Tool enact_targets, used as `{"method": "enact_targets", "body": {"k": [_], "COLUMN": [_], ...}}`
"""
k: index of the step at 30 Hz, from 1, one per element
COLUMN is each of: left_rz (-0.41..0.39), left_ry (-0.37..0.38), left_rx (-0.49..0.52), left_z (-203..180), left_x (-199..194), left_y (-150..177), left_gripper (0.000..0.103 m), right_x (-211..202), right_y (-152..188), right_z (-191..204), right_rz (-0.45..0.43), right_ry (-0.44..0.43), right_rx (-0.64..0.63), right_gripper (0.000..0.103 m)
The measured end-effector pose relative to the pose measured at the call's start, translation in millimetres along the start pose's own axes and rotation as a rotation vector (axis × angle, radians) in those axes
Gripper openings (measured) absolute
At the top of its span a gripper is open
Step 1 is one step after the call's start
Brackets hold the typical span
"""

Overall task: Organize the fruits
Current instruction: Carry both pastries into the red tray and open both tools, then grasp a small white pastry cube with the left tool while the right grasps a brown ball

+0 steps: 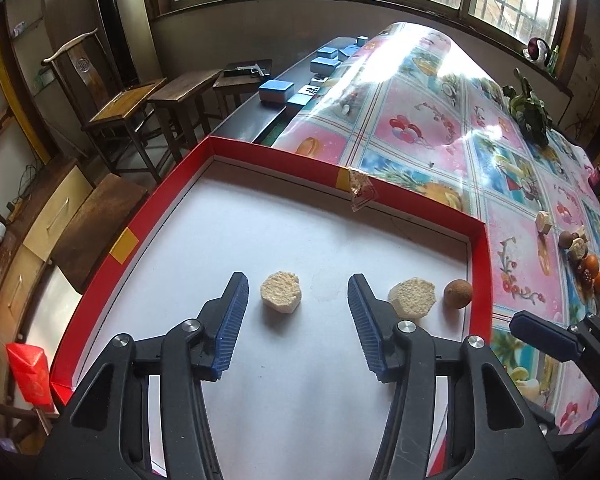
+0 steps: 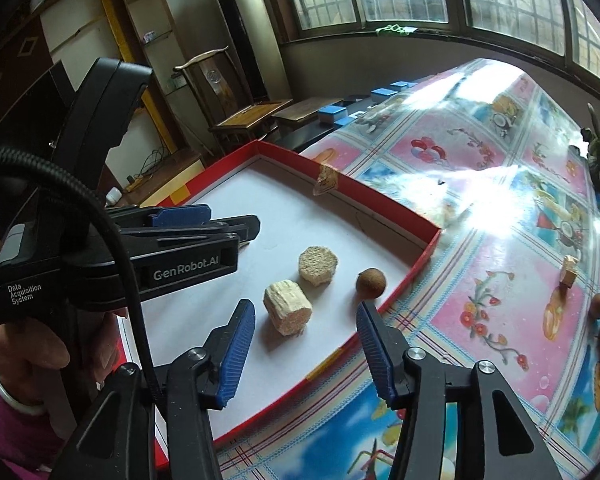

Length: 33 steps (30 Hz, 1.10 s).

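Observation:
A red-walled tray (image 1: 480,264) with a white floor holds two pale cut fruit chunks (image 1: 280,292) (image 1: 412,296) and a small brown round fruit (image 1: 458,293). My left gripper (image 1: 298,300) is open and empty over the tray, with one chunk between its fingers' line. In the right wrist view the same tray (image 2: 416,264) shows the chunks (image 2: 288,312) (image 2: 318,265) and the brown fruit (image 2: 371,280). My right gripper (image 2: 306,324) is open and empty, above the tray's near right edge. More fruits (image 1: 588,268) lie on the tablecloth to the right.
The table has a glossy pink and blue patterned cloth (image 1: 420,128). Blue mahjong tiles (image 1: 276,90) sit at its far left. A dark green figurine (image 1: 530,112) stands at the far right. Wooden chairs and stools (image 1: 140,108) stand left of the table.

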<state>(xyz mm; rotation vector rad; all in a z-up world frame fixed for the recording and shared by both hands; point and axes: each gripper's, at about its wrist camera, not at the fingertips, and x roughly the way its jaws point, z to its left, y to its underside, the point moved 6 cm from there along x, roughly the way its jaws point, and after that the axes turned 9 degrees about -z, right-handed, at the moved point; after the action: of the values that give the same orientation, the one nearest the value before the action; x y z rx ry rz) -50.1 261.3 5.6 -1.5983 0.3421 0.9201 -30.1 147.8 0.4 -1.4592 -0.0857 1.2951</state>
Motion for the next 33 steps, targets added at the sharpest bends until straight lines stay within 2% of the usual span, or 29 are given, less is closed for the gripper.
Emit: {"method": "enact_targets", "body": {"k": [4, 10, 17, 27, 33], "left_rz": [-0.007, -0.012, -0.005, 0.060, 0.097], "left_ry": [0.027, 0.086, 0.145, 0.233, 0.264], "left_rx": [0.027, 0.082, 0.157, 0.221, 0.222], "left_z": [-20.4, -63.4, -116.6, -186.3, -223.3], "left_x": [-6.1, -12.7, -15.2, -3.5, 14.1], "left_y": [-2.0, -2.1, 1.3, 1.8, -9.0], "left_gripper": [0.052, 0.052, 0.052, 0.052, 0.052], "right_x": [-19.5, -47.5, -84.6, -128.1, -142.3], "right_y": [0.2, 9.5, 28.8, 53.0, 65.6], "right_z": [-19.0, -52.6, -102.0, -164.4, -191.8], "right_rz": [-0.012, -0.024, -0.050, -0.098, -0.108], "right_ry": [0.030, 0.126, 0.201, 0.305, 0.329], "right_rx": [0.035, 0.037, 0.129, 0.241, 0.288], "right_gripper": [0.051, 0.051, 0.051, 0.051, 0.052]}}
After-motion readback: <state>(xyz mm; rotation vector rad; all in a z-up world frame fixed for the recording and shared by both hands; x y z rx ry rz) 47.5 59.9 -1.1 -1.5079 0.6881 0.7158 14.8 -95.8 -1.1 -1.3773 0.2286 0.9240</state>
